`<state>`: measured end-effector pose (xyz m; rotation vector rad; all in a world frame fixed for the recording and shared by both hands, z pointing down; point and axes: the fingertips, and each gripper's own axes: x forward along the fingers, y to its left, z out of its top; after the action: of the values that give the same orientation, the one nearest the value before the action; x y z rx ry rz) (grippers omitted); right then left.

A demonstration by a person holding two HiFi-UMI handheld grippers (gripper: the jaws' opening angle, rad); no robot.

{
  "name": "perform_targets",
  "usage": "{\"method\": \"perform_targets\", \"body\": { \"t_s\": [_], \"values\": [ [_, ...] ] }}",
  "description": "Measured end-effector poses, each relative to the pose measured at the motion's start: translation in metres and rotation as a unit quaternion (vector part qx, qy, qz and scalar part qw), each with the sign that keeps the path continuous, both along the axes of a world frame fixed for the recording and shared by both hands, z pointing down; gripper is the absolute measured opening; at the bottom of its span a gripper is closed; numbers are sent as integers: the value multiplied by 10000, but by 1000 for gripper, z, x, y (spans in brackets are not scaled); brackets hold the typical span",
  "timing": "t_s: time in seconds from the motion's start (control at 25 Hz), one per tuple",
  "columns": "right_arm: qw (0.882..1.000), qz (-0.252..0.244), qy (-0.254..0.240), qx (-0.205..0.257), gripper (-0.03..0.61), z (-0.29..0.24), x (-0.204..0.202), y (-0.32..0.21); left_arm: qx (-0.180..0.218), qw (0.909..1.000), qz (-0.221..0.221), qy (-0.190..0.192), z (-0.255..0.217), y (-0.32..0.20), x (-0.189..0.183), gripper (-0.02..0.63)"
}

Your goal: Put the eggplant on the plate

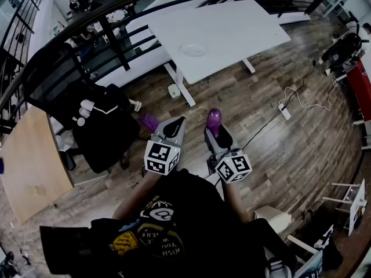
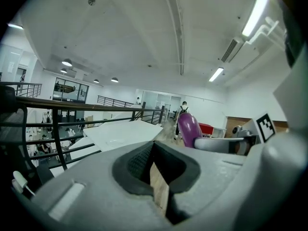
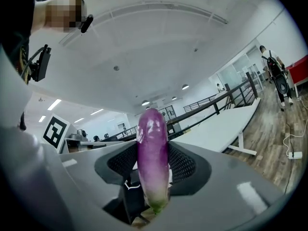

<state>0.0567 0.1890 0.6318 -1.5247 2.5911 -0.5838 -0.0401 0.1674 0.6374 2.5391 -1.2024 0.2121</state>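
The biggest thing is the long white tabletop [image 1: 232,33]. It stands well ahead of both grippers, across a stretch of brown wood floor [image 1: 278,149]. We think it is far off because we have not walked up to it yet.

Next come the grippers we hold low in front of us. The left gripper [image 1: 179,122] has its jaws together with nothing in them. We think it is only coming along, since one gripper is enough for this job. The right gripper [image 1: 214,129] is just beside it, and its jaws are clamped on the eggplant from both sides. That tight hold keeps it from slipping while we carry it.

The round white plate [image 1: 193,50] lies flat on the tabletop, far ahead of the grippers' tips. It has nothing on it, so it looks ready for the eggplant.

The smooth purple eggplant [image 3: 153,153] is the smallest. It stands up between the right gripper's jaws. Its round end pokes out past the tips, and its pale green end sits deep inside. It is not on the plate yet.

We count one tabletop, two grippers, one plate and one eggplant.
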Motion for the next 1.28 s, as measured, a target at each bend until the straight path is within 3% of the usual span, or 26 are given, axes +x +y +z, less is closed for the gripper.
{"method": "perform_targets", "body": {
  "t_s": [0.24,0.48,0.84,1.04,1.28],
  "values": [
    [9998,71,165,72,207,-6,-20,-50,-28,9996,237,154,-3,-49,-10,5],
    [9994,134,314,-27,207,2,-16,-84,-192,9991,332,199,8,-83,-4,5],
    [9994,-144,326,-34,206,9,8,-176,-116,9998,22,161,12,-173,17,5],
    [9985,-333,437,71,207,7,36,-226,-137,9989,48,443,13,-226,49,4],
    [9974,-608,390,36,206,16,64,-289,-23,9991,-300,311,11,-288,73,3]
  ]
}}
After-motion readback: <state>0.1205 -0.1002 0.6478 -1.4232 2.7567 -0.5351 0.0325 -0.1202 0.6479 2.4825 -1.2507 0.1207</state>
